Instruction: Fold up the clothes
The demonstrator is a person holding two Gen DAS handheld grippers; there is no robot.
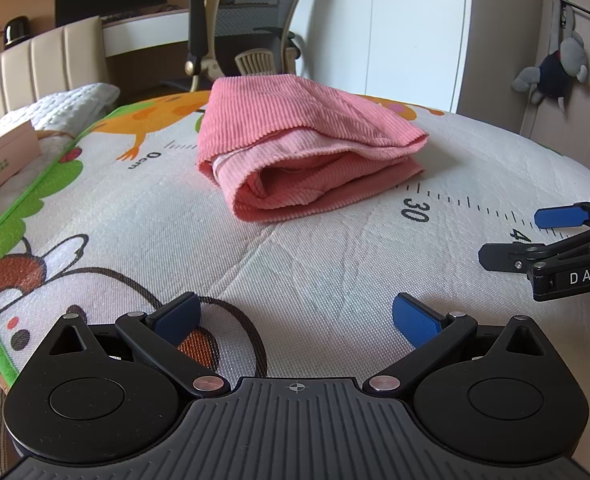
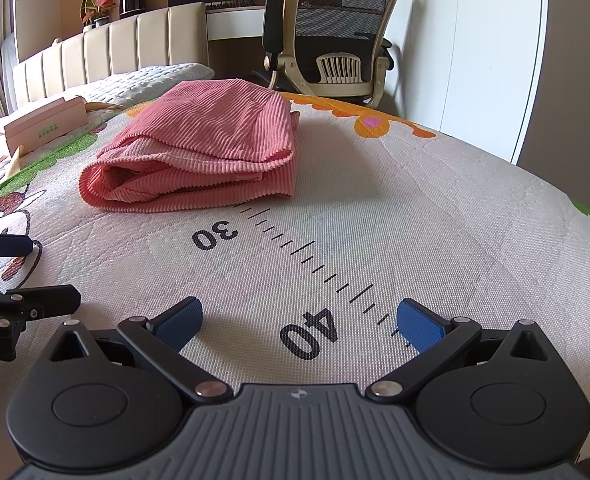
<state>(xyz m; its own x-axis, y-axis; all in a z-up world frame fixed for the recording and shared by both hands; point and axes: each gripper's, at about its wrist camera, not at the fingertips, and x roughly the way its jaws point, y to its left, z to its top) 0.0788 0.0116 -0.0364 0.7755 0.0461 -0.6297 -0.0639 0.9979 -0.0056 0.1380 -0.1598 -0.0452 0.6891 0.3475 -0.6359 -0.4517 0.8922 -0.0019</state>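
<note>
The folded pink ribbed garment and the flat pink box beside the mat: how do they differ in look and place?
The folded pink ribbed garment is soft, corduroy-like and a deeper pink; the flat pink box is rigid, smooth, paler, with green print. The garment lies on the printed cartoon play mat near its ruler marks; the box sits off the mat's edge. Both are pink, and no fingers touch either.

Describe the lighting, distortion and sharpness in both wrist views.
Left wrist view: daylight from the right, soft shadow under the pink folded garment; fisheye bends the printed mat into a dome; the office chair behind is slightly soft. Right wrist view: bright glare on the white wall, the printed ruler curves, dark vignette in the corners; the garment's ribs are sharp.
</note>
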